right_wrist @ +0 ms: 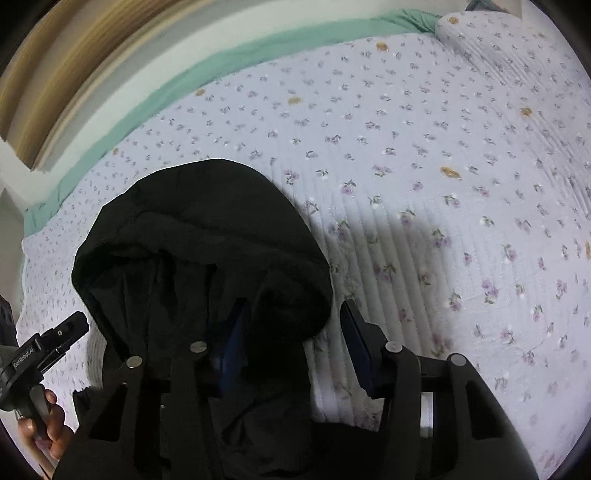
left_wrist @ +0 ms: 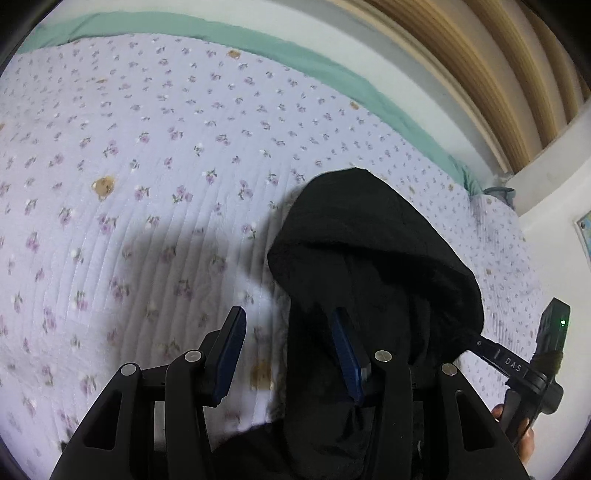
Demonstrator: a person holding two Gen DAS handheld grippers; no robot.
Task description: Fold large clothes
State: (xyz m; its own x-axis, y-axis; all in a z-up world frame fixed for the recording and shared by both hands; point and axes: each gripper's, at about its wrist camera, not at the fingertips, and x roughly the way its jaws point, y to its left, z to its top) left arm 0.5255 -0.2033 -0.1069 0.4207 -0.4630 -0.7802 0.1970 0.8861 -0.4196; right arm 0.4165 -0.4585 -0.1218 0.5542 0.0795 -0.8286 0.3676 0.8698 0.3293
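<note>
A black hooded garment (left_wrist: 373, 266) lies on the floral bed quilt (left_wrist: 147, 147), hood end pointing away. My left gripper (left_wrist: 291, 354) is open; the cloth drapes over its right finger (left_wrist: 347, 354) while the left finger (left_wrist: 231, 350) stands bare over the quilt. In the right wrist view the same garment (right_wrist: 199, 240) covers the left finger of my right gripper (right_wrist: 295, 347), which is open; its right finger (right_wrist: 360, 347) is bare. Each gripper shows in the other's view: the right gripper (left_wrist: 517, 365) and the left gripper (right_wrist: 48, 347).
The quilt (right_wrist: 443, 184) covers the bed, with a green sheet (left_wrist: 258, 44) along the far edge by the white wall. A wooden frame (left_wrist: 480, 55) runs above. A pillow bulge (right_wrist: 498, 33) lies at the far corner.
</note>
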